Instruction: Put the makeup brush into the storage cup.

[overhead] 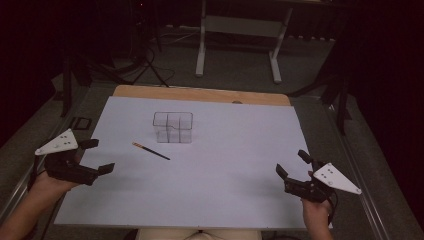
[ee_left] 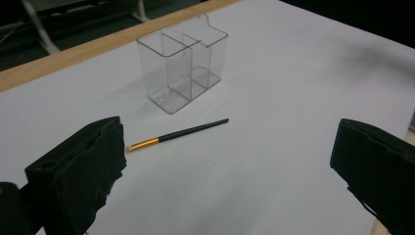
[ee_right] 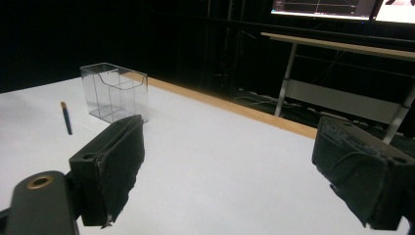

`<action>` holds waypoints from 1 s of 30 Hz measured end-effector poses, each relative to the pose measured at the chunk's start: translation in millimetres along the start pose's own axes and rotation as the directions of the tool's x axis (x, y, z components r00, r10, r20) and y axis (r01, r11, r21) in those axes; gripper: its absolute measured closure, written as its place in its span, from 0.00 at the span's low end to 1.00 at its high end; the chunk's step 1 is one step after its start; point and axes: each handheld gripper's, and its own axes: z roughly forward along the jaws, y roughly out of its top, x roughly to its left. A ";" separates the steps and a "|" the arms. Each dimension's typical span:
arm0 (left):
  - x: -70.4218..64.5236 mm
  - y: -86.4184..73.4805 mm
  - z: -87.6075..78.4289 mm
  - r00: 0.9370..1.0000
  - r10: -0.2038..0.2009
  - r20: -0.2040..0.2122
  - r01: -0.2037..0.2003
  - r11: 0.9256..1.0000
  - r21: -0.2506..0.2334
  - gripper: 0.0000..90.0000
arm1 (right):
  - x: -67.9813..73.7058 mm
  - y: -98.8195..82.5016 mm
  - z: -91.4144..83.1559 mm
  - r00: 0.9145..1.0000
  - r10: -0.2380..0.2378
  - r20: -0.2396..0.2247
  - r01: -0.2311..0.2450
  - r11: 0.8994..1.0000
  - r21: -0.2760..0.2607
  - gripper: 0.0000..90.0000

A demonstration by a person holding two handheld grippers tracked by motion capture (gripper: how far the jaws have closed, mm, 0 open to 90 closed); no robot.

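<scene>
A clear plastic organiser box (overhead: 173,127) with several compartments stands upright on the white sheet (overhead: 225,165), back of centre. A thin black brush with a gold ferrule (overhead: 150,150) lies flat just in front and left of it. The box (ee_left: 183,61) and brush (ee_left: 177,134) lie ahead of my left gripper (overhead: 99,156), which hovers open at the sheet's left edge with nothing between its jaws. My right gripper (overhead: 292,163) is open and empty near the front right corner. From there the box (ee_right: 114,91) and brush (ee_right: 66,119) sit far off to the left.
The white sheet covers a wooden table whose bare back edge (overhead: 200,93) shows beyond it. A white-legged desk frame (overhead: 240,35) stands on the floor behind the table. Dark stands and cables (overhead: 145,60) crowd the back left.
</scene>
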 end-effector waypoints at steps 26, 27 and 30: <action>-12.3 36.5 40.8 0.964 0.235 0.124 -0.262 0.919 0.295 0.01 | 1.3 -0.7 2.7 1.000 -0.008 -0.015 0.009 1.000 0.015 0.14; -12.7 37.5 42.3 0.962 0.242 0.123 -0.269 0.915 0.302 0.01 | 1.3 -0.8 2.9 1.000 -0.010 -0.016 0.010 1.000 0.015 0.14; -13.4 40.2 46.1 0.954 0.270 0.133 -0.299 0.897 0.325 0.01 | 1.2 -0.9 3.0 1.000 -0.011 -0.016 0.011 1.000 0.015 0.14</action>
